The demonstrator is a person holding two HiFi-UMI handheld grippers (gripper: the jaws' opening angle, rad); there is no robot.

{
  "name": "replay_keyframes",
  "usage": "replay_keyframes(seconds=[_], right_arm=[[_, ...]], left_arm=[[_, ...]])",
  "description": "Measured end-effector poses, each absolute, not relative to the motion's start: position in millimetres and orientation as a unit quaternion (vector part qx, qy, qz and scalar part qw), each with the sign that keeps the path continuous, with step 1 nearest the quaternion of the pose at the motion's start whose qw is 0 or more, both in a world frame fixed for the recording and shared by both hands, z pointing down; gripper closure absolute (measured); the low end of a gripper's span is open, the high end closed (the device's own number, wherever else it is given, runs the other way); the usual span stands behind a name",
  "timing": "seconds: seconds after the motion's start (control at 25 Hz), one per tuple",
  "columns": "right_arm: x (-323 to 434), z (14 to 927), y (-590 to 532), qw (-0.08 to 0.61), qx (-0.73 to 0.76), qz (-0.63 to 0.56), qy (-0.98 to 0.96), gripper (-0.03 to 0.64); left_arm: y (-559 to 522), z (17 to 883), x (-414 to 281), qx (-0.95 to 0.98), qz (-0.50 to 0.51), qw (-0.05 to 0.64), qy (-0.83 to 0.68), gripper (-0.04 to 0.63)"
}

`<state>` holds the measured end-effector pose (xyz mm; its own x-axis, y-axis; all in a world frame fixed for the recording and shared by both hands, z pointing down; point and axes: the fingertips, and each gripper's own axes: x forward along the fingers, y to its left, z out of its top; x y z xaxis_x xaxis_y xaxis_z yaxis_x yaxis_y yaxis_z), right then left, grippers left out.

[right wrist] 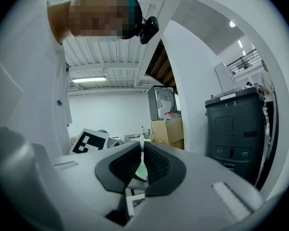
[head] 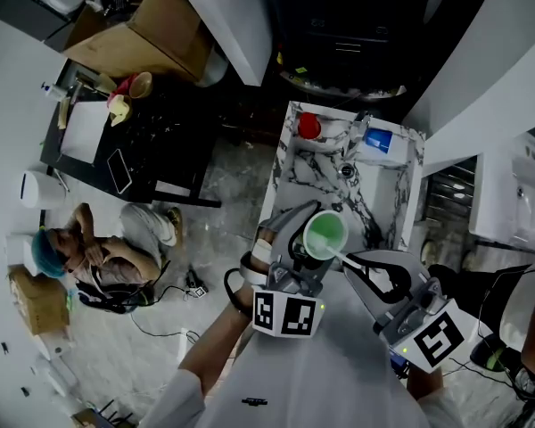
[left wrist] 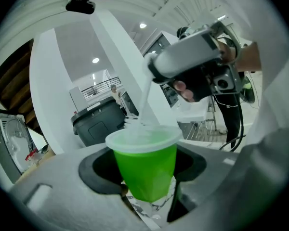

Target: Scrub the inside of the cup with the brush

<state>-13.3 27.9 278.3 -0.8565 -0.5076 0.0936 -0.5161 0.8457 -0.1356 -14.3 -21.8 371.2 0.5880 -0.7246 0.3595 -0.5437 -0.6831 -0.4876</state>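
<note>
A green plastic cup (head: 324,235) with a pale rim is held upright above the marble table, clamped between the jaws of my left gripper (head: 310,243). In the left gripper view the cup (left wrist: 145,166) fills the space between the jaws (left wrist: 143,173). A white brush (head: 342,258) reaches into the cup from the right; its bristle end (left wrist: 135,125) dips past the rim. My right gripper (head: 361,268) is shut on the brush's thin white handle (right wrist: 142,150), pinched between the ribbed pads.
A small marble-patterned table (head: 383,194) lies below, with a red object (head: 309,125) and a blue object (head: 378,139) at its far end. A black desk (head: 152,145) and cardboard boxes (head: 152,38) stand at left. A person (head: 98,252) sits on the floor.
</note>
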Motion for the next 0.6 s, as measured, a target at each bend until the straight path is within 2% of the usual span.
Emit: replay_keyframes(seconds=[0.6], right_arm=[[17, 275, 6, 0.030, 0.323, 0.075, -0.943, 0.591]], left_arm=[[-17, 371, -12, -0.876, -0.277, 0.164, 0.358, 0.311]])
